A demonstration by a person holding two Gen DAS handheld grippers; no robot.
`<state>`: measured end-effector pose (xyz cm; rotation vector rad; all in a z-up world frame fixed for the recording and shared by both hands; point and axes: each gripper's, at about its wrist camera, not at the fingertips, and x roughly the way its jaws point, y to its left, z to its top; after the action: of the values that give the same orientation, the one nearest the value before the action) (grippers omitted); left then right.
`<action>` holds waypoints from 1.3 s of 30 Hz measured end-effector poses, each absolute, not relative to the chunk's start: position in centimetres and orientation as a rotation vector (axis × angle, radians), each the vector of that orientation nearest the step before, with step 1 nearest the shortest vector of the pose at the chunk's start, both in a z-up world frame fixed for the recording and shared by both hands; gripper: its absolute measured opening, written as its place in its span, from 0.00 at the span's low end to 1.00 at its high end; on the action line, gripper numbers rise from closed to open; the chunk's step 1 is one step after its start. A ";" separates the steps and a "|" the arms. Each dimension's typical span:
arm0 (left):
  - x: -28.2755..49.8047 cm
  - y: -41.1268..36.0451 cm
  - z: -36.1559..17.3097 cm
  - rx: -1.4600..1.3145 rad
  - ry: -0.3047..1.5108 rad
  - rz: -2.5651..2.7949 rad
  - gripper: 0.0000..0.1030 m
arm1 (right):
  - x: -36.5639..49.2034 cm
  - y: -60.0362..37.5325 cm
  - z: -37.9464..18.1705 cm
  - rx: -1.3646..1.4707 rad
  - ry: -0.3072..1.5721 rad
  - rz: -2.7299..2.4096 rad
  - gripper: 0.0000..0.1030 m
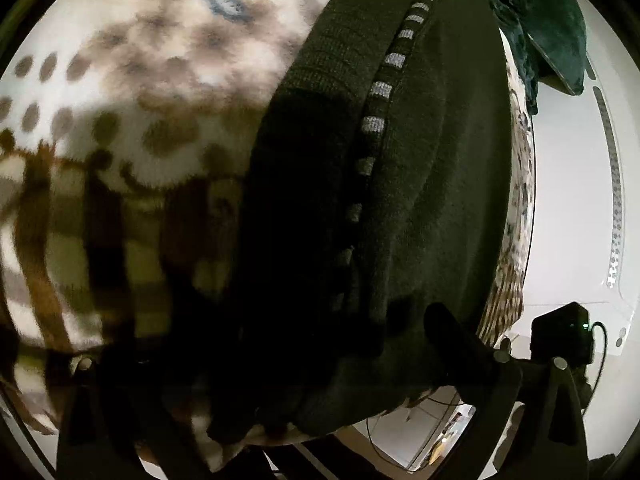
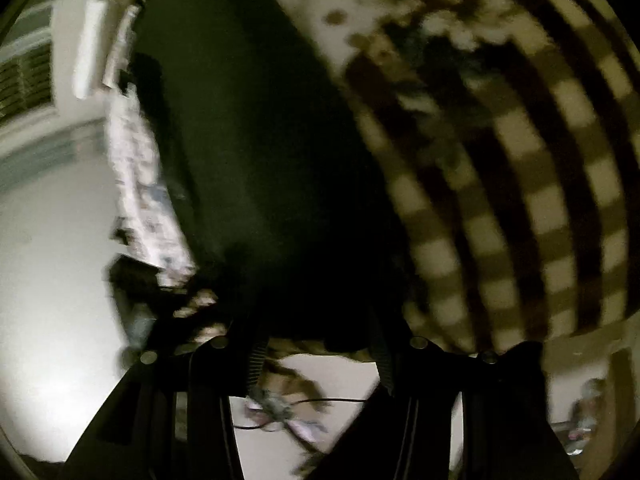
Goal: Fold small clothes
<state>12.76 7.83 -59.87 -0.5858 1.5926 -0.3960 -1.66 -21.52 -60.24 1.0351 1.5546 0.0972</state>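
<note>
A dark knit garment (image 1: pixel 440 160) with a grey-striped trim (image 1: pixel 382 90) lies on a white blanket (image 1: pixel 140 100) with brown dots and checks. My left gripper (image 1: pixel 320 380) stands wide open low over it, one finger on either side of the cloth, pads not pressing. From the right, a finger (image 1: pixel 452 344) of the other gripper lies over the garment's near edge. In the blurred, dark right wrist view, the garment (image 2: pixel 248 160) fills the middle. Its near hem sits between the fingers of my right gripper (image 2: pixel 318 360), which is shut on it.
A dark teal cloth (image 1: pixel 560 32) lies past the garment at the top right. A pale printed cloth edge (image 2: pixel 136 168) runs along the garment's far side. The blanket (image 2: pixel 520 200) ends at a drop just before the grippers, with pale floor (image 2: pixel 48 260) and a cable (image 2: pixel 320 401) below.
</note>
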 end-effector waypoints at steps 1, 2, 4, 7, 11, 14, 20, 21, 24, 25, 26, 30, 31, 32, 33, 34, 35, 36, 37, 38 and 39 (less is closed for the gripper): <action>12.8 8.3 -59.9 -0.587 1.596 -0.399 1.00 | -1.7 -21.6 -60.6 1.021 1.562 0.065 0.46; 12.8 8.3 -59.9 -0.588 1.599 -0.403 1.00 | -1.9 -21.8 -60.9 1.021 1.563 0.038 0.46; 12.8 8.4 -59.8 -0.592 1.598 -0.412 1.00 | -2.4 -22.6 -61.4 1.050 1.542 0.005 0.45; 12.7 8.7 -59.9 -0.590 1.592 -0.431 1.00 | -2.5 -22.4 -61.3 1.027 1.524 -0.010 0.45; 12.6 8.5 -59.7 -0.560 1.582 -0.444 1.00 | -1.8 -20.9 -62.0 1.038 1.516 0.024 0.48; 12.0 7.6 -59.0 -0.499 1.559 -0.456 0.97 | -0.7 -19.2 -61.9 1.018 1.490 0.067 0.48; 11.4 7.5 -57.8 -0.418 1.549 -0.411 0.23 | -0.7 -18.0 -61.4 1.017 1.473 0.054 0.15; 11.3 7.8 -57.5 -0.435 1.548 -0.400 0.20 | -0.9 -18.1 -61.0 1.031 1.463 0.048 0.14; 11.0 8.0 -56.3 -0.450 1.539 -0.388 0.13 | -1.0 -18.1 -59.2 1.035 1.442 0.059 0.13; 10.9 7.9 -55.9 -0.459 1.540 -0.386 0.12 | -0.9 -18.1 -58.3 1.028 1.436 0.070 0.13; 10.9 8.0 -55.3 -0.481 1.539 -0.383 0.11 | -1.0 -18.5 -57.7 1.021 1.432 0.081 0.12; 11.3 8.8 -53.9 -0.627 1.531 -0.399 0.10 | 0.0 -18.6 -54.5 1.013 1.400 0.127 0.12; 11.6 9.0 -53.5 -0.668 1.525 -0.406 0.10 | 0.4 -18.6 -53.6 1.019 1.387 0.136 0.12; 11.9 9.2 -53.0 -0.708 1.515 -0.411 0.10 | 0.7 -18.7 -52.9 1.025 1.377 0.144 0.12; 12.5 9.4 -52.4 -0.755 1.505 -0.419 0.10 | 1.4 -18.9 -52.0 1.021 1.362 0.148 0.12; 13.1 9.5 -52.0 -0.783 1.496 -0.427 0.10 | 1.8 -19.1 -51.4 1.022 1.352 0.151 0.12; 13.8 9.6 -51.5 -0.812 1.483 -0.433 0.10 | 2.4 -19.4 -50.8 1.032 1.339 0.157 0.12; 14.5 9.7 -51.3 -0.838 1.473 -0.444 0.10 | 3.0 -19.5 -50.2 1.038 1.329 0.159 0.12; 15.4 9.7 -51.0 -0.859 1.461 -0.448 0.09 | 3.9 -19.6 -49.4 1.036 1.318 0.158 0.12; 16.9 9.9 -50.6 -0.890 1.442 -0.453 0.09 | 4.6 -19.7 -48.8 1.032 1.310 0.159 0.12; 18.2 9.8 -50.4 -0.911 1.427 -0.459 0.09 | 5.7 -19.7 -48.0 1.027 1.300 0.158 0.12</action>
<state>18.16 9.84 -50.40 -0.9107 1.4266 -0.4592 5.74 -19.73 -48.04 1.0275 1.2996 0.1581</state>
